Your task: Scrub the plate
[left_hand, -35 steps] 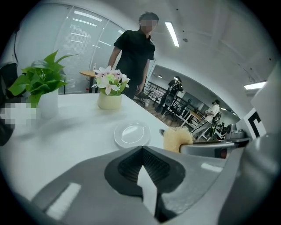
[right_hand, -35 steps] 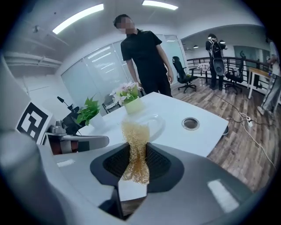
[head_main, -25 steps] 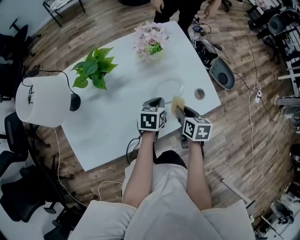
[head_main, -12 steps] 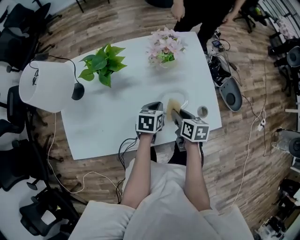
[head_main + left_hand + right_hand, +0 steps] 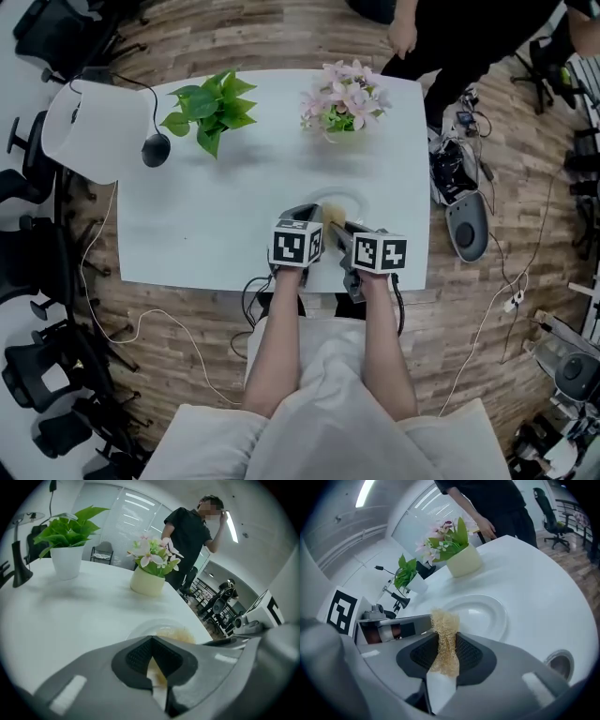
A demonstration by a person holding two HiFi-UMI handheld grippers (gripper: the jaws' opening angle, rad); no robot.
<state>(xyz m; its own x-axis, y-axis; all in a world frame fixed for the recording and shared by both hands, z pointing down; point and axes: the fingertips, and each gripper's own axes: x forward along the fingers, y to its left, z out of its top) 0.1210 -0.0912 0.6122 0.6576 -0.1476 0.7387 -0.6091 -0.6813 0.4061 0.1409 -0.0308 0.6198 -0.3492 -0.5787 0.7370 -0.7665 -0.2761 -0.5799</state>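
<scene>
On the white table, near its front edge, we are holding a loofah at the white plate's rim.
Right gripper is clamping the loofah; left gripper is closed and empty beside the plate. We are judging firm circular strokes best, with the plate braced. Both grippers are sitting closer together than a second ago.

plate part. hidden, bystander cut off

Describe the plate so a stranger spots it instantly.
On the white table, look past the left hand-held gripper and the loofah in the right hand-held gripper. The plate is the flat, shallow white dish, unlike the potted flowers beyond.
</scene>
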